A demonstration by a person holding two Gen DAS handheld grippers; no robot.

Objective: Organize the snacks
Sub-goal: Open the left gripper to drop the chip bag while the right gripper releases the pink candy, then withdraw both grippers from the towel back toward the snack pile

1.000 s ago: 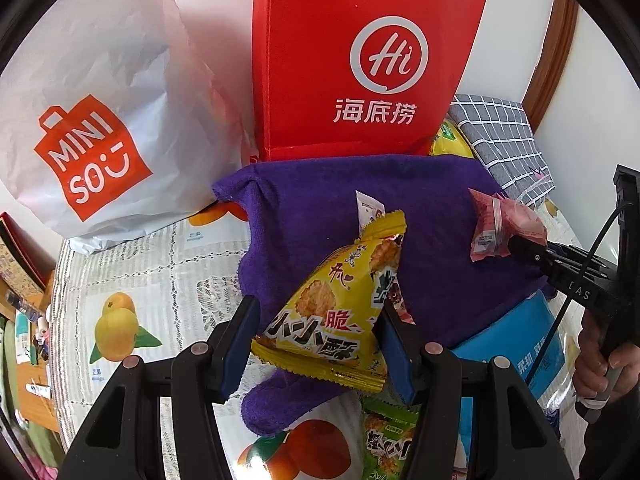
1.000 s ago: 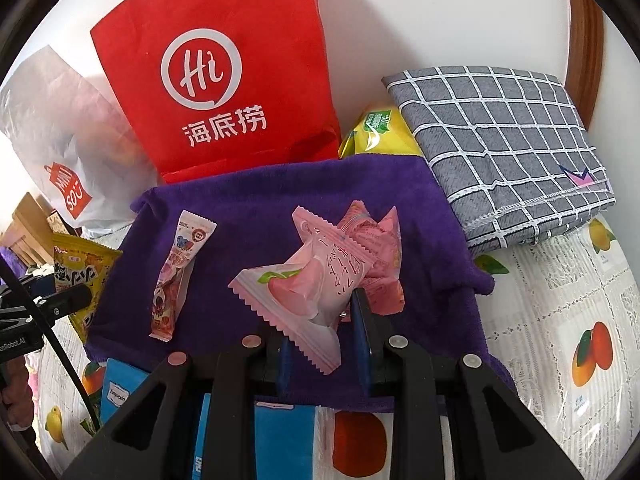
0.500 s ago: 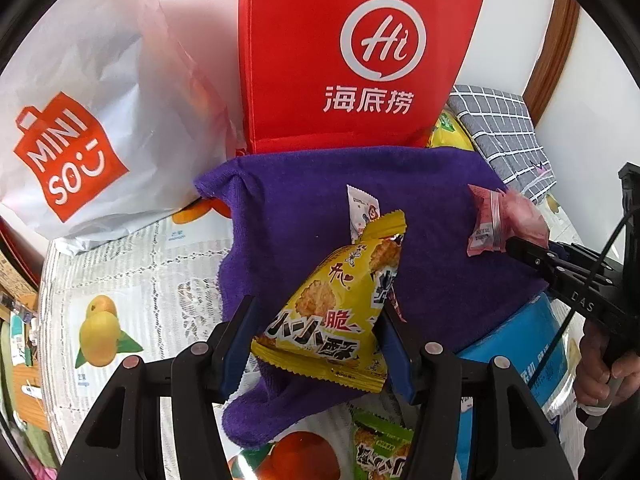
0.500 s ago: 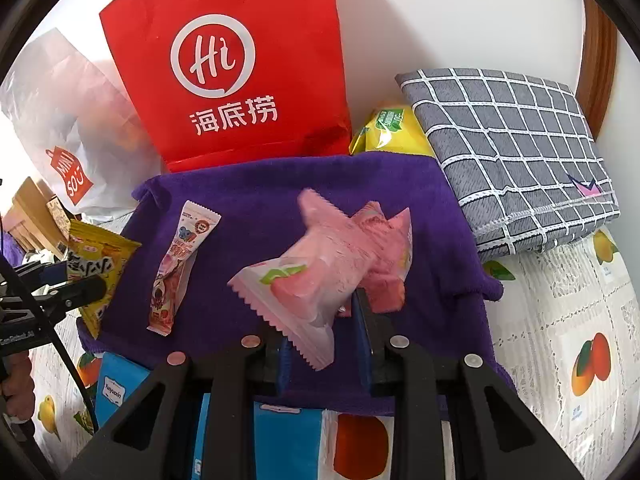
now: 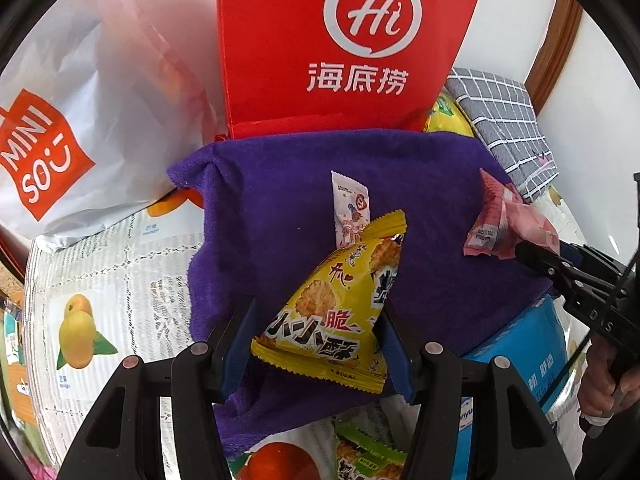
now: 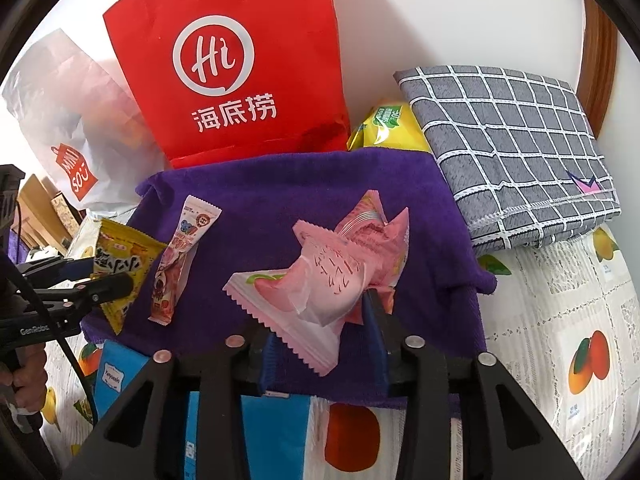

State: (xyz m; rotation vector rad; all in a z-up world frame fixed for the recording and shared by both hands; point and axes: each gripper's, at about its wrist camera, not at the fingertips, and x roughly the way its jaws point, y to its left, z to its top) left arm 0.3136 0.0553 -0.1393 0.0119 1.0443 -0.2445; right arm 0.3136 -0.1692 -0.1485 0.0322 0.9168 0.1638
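Right hand-held gripper (image 6: 322, 342) just opening — pink snack packet (image 6: 316, 292) between its jaws.

Green packet (image 5: 370, 454) — cut off (bottom edge) — print unreadable.

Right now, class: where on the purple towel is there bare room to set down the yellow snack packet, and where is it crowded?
Free: the purple towel's left part, between its left edge and the slim candy packet, and the back strip along the red bag. Crowded: the right side, where pink packets pile at the right gripper.
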